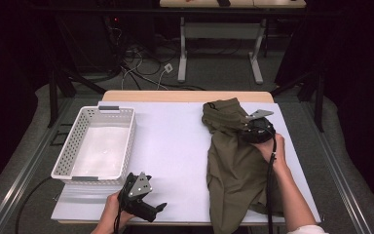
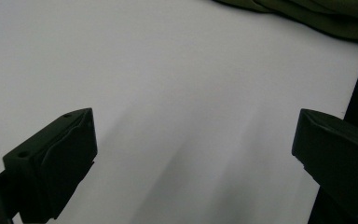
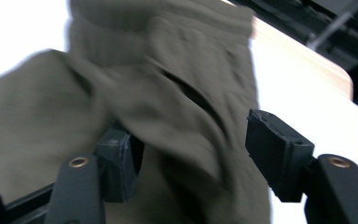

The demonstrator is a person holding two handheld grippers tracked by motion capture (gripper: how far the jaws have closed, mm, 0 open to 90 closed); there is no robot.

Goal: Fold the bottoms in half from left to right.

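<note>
On the white table [image 1: 175, 146], an olive garment [image 1: 233, 170] lies at the right, near the basket-free side. The right gripper [image 3: 191, 154], arm stretched forward, stands open over its upper folds. The left gripper [image 2: 193, 154] rests low at the near edge, jaws wide apart above bare tabletop.

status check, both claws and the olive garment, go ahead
Left claw open, low over bare white table. Right claw open, jaws either side of a fold in the olive garment. White basket empty at left. Nothing blocking.

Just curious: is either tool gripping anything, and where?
Neither. The right gripper sits open around the green garment's upper end; the left gripper is open.
</note>
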